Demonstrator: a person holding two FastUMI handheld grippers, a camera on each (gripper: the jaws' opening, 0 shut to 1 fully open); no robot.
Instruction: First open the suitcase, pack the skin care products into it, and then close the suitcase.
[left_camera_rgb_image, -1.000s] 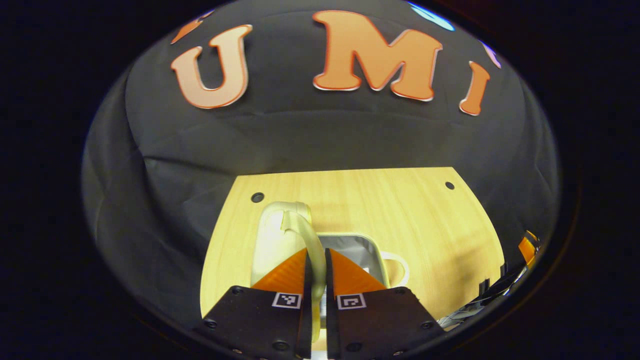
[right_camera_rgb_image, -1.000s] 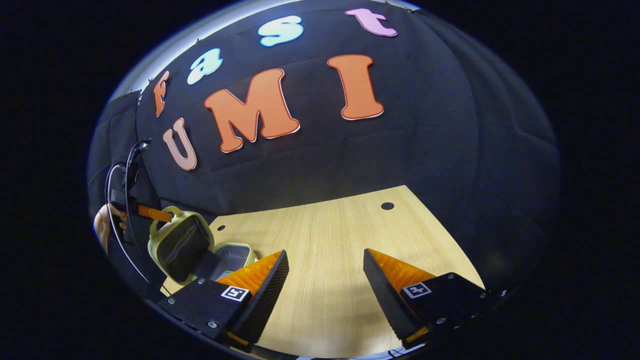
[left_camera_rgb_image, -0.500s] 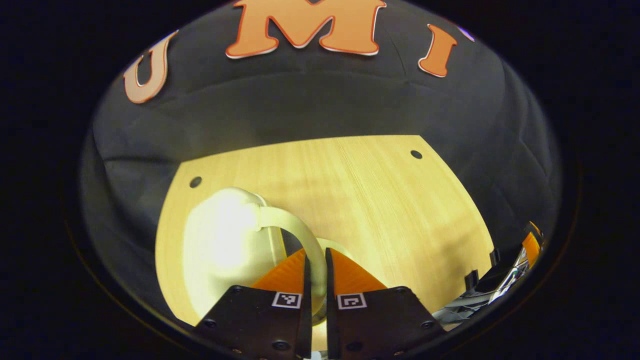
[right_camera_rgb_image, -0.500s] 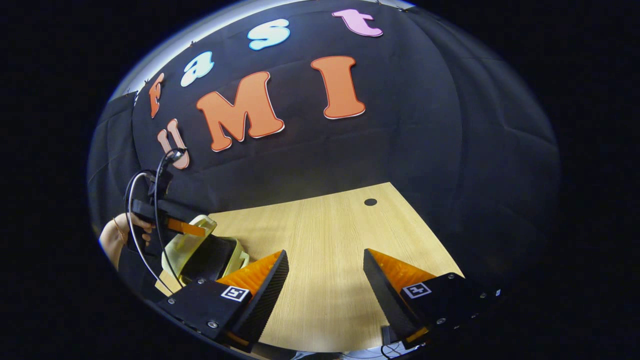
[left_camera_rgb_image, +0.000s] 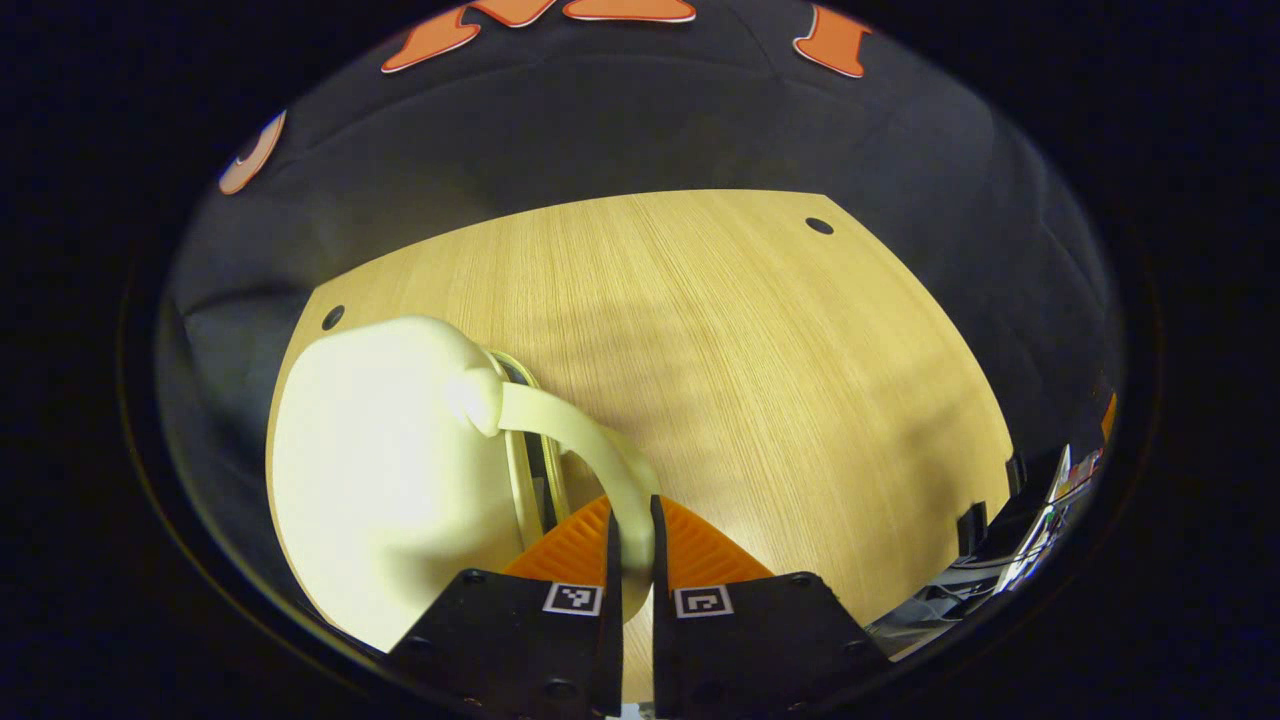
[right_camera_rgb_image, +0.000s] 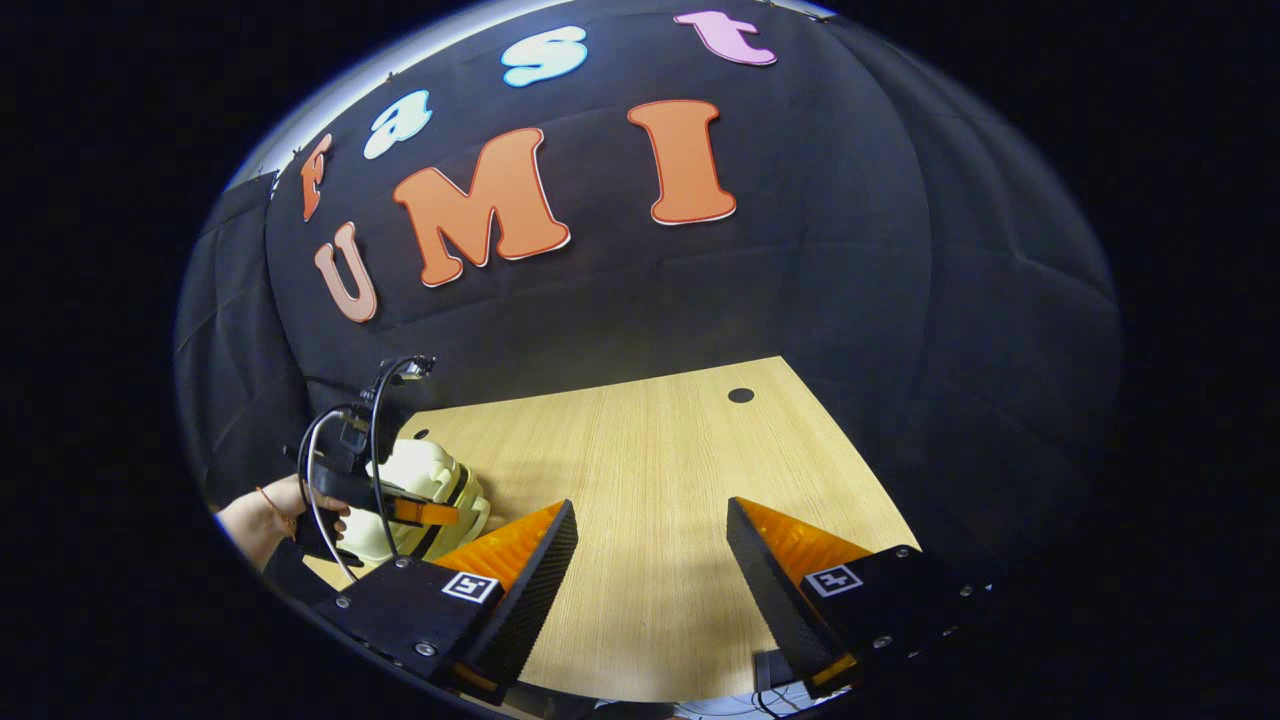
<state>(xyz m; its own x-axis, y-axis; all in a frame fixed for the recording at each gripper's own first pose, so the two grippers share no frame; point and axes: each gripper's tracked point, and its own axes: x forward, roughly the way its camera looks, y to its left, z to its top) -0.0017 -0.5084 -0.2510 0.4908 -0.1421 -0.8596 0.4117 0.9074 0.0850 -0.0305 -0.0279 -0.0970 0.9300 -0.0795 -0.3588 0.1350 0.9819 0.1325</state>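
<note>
Landmark: suitcase (left_camera_rgb_image: 390, 470), small pale cream hard-shell case, sits on the wooden desk (left_camera_rgb_image: 760, 360) near the desk's left edge in the left gripper view, close to the corner hole (left_camera_rgb_image: 333, 317). Lid is almost down on the base; a thin dark gap shows along the seam under the handle side. Left gripper (left_camera_rgb_image: 630, 530): fingers nearly together, clamped on the suitcase's cream handle (left_camera_rgb_image: 590, 450), one finger each side of the strap, both touching it. The handle arcs from the top of the shell down into the fingers. In the right gripper view the suitcase (right_camera_rgb_image: 425, 480) is at far left on the desk, with the left gripper (right_camera_rgb_image: 425, 512) over it and a hand (right_camera_rgb_image: 290, 500) holding that gripper; cables loop above the hand. Right gripper (right_camera_rgb_image: 650, 560): fingers spread wide, nothing between them, hanging over bare desk (right_camera_rgb_image: 650, 450), well to the right of the suitcase and apart from it. A second desk hole (right_camera_rgb_image: 741, 395) lies beyond the right gripper, toward the back edge. Skin care products: can't tell where they are.
</note>
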